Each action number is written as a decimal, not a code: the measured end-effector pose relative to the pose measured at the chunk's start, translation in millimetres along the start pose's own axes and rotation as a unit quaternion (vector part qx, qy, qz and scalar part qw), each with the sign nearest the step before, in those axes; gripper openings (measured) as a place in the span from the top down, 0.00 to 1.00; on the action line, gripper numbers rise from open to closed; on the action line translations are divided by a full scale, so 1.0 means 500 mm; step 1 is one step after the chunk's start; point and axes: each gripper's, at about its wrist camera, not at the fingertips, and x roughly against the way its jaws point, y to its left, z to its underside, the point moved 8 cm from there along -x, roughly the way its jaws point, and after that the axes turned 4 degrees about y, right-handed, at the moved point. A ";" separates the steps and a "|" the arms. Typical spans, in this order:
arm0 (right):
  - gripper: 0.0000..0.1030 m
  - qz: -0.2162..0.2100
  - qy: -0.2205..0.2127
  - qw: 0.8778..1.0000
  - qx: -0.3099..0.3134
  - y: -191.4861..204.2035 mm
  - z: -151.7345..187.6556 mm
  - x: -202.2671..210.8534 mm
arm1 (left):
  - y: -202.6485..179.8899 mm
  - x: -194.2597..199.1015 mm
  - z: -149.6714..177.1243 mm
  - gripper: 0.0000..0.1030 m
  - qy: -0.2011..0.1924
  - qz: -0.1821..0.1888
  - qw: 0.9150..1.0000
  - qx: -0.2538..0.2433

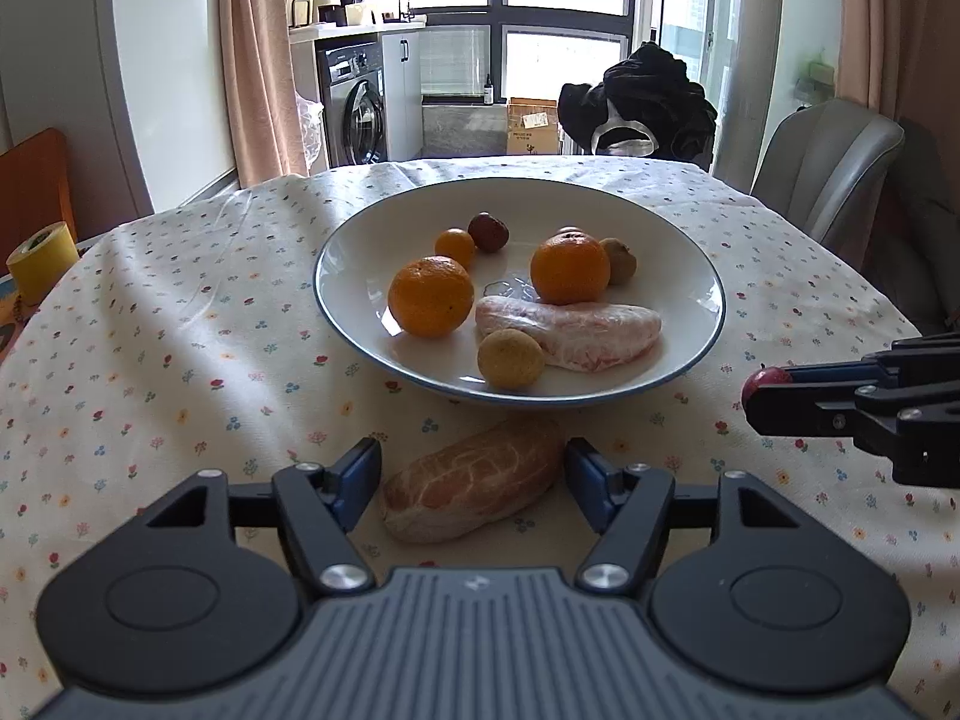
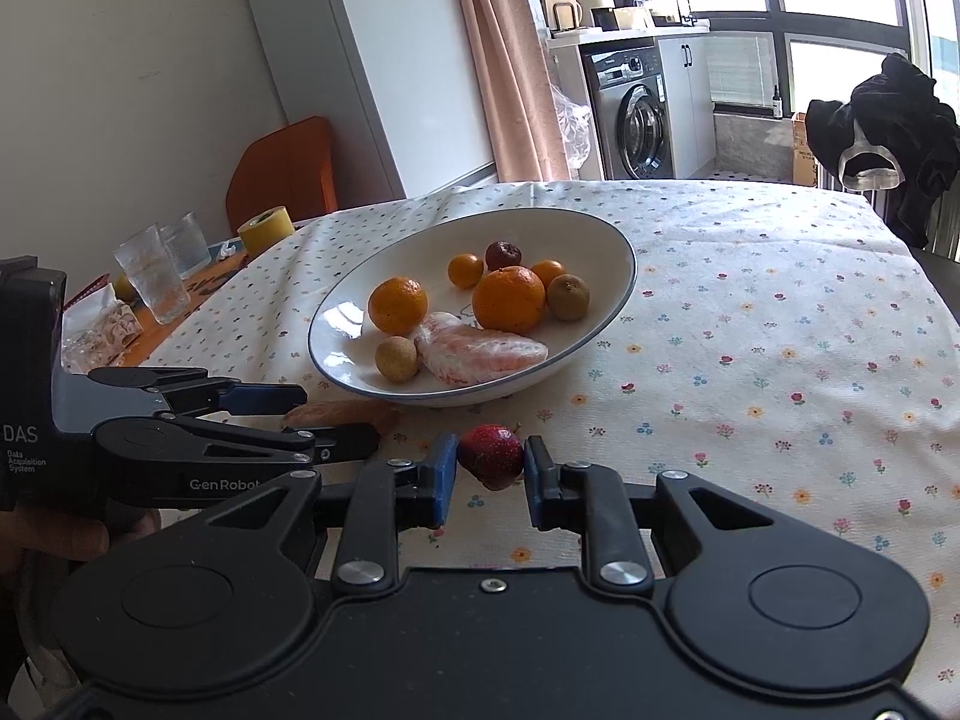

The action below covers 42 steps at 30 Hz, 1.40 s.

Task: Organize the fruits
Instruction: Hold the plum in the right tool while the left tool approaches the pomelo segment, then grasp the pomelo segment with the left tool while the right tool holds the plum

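- The right claw pinches a red fruit between its blue pads, just above the cloth and in front of the plate.
- The left claw is spread wide, one finger on each side of a peeled segment that lies on the cloth just short of the plate rim; whether the pads touch it I cannot tell.
- In the white, blue-rimmed plate: two oranges, a pale peeled wedge at the front, a small tan round fruit touching it, two small orange fruits, a dark red fruit at the back and a brownish one on the right.
- The bench is covered by a cream cloth printed with small flowers, creased on the left side.
- At the bench's left edge stand a roll of yellow tape and two clear ribbed glasses, beside an orange chair.
- Beyond the bench: a peach curtain, a washing machine under a white counter with racks, large bright windows, dark clothing draped over a chair back, and a grey chair on the right.
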 end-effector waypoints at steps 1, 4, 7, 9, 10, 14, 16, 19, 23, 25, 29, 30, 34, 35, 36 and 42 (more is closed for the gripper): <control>0.78 0.000 0.000 1.000 0.000 -0.002 0.000 -0.001 | -0.001 -0.002 -0.001 0.33 -0.001 -0.003 1.000 -0.003; 0.78 0.000 0.000 1.000 -0.001 -0.004 0.001 -0.001 | -0.007 -0.010 -0.001 0.32 -0.001 -0.001 1.000 -0.009; 0.78 0.001 0.000 1.000 -0.003 -0.006 0.001 0.001 | -0.013 -0.006 0.003 0.32 0.004 0.008 1.000 -0.006; 0.78 0.002 0.000 1.000 -0.003 -0.007 0.002 0.002 | -0.017 0.000 0.009 0.32 0.009 0.011 1.000 -0.007; 0.78 0.002 0.000 1.000 -0.003 -0.007 0.002 0.003 | -0.018 0.004 0.012 0.32 0.011 0.015 1.000 -0.006; 0.78 -0.001 -0.003 1.000 -0.002 -0.003 0.003 0.007 | -0.024 0.019 0.024 0.34 0.017 0.029 0.999 -0.001; 0.78 -0.002 -0.004 1.000 -0.001 0.001 0.004 0.010 | -0.028 0.027 0.027 0.39 0.019 0.033 0.999 -0.002; 0.78 -0.004 -0.005 1.000 0.001 0.006 0.005 0.014 | -0.025 0.032 0.028 0.51 0.024 0.028 0.999 0.002; 0.78 -0.004 -0.006 1.000 0.001 0.007 0.005 0.016 | -0.016 0.033 0.025 0.57 0.027 0.028 0.999 0.012; 0.78 -0.004 -0.006 1.000 0.001 0.006 0.005 0.016 | -0.015 0.030 0.021 0.57 0.020 0.029 0.999 0.012; 0.78 -0.003 -0.003 1.000 -0.001 0.003 0.007 0.011 | -0.024 0.017 0.016 0.56 0.017 0.024 1.000 0.000; 0.78 -0.004 -0.002 1.000 -0.001 0.002 0.007 0.010 | -0.026 0.013 0.014 0.56 0.015 0.024 1.000 -0.002; 0.78 -0.002 0.000 1.000 -0.003 -0.003 0.009 0.007 | -0.028 0.004 0.007 0.56 0.009 0.028 1.000 0.001; 0.78 -0.001 0.000 1.000 -0.004 -0.004 0.008 0.006 | -0.029 0.003 0.006 0.56 0.009 0.028 1.000 0.001; 0.78 0.000 0.000 1.000 -0.005 -0.006 0.009 0.005 | -0.029 0.003 0.006 0.57 0.009 0.029 1.000 0.001; 0.78 -0.001 0.001 1.000 -0.004 -0.004 0.011 0.004 | -0.026 0.009 0.007 0.67 0.016 0.031 0.999 0.005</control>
